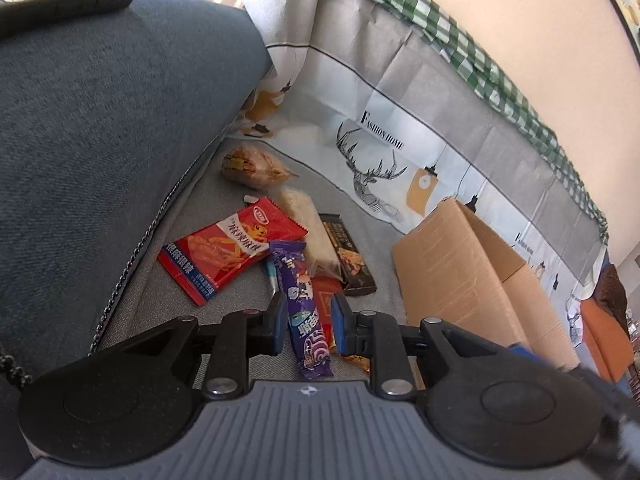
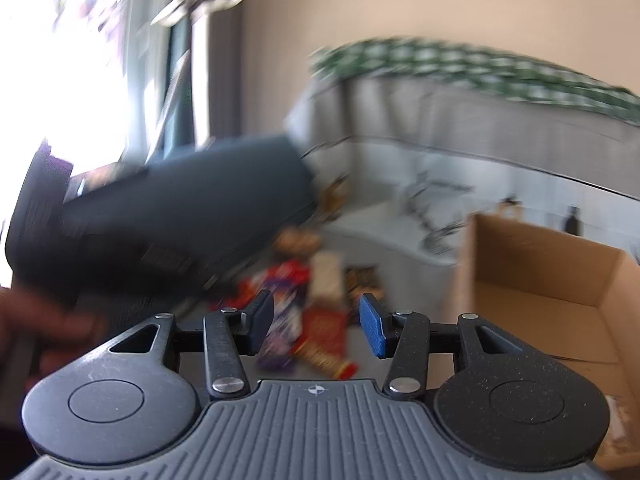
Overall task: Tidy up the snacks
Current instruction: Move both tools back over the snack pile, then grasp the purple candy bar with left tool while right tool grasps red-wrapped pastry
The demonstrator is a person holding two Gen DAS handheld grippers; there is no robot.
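Several snacks lie in a pile on the grey sofa seat (image 1: 168,296). A purple wrapper bar (image 1: 304,312) lies between the fingers of my left gripper (image 1: 310,320), which is open just above it. Beside it are a red chilli snack packet (image 1: 232,248), a pale wrapped roll (image 1: 308,232), a dark brown bar (image 1: 348,256), a red packet (image 1: 324,304) and a brown bread bag (image 1: 252,166). My right gripper (image 2: 316,320) is open and empty, above the same pile (image 2: 316,320), in a blurred view. An open cardboard box (image 2: 552,292) stands to the right.
A blue-grey sofa cushion (image 1: 100,112) rises at the left. A printed deer cover (image 1: 372,168) drapes the sofa back, with a green check cloth (image 1: 460,40) on top. The cardboard box (image 1: 460,276) stands right of the snacks. A hand (image 2: 36,320) shows at the left.
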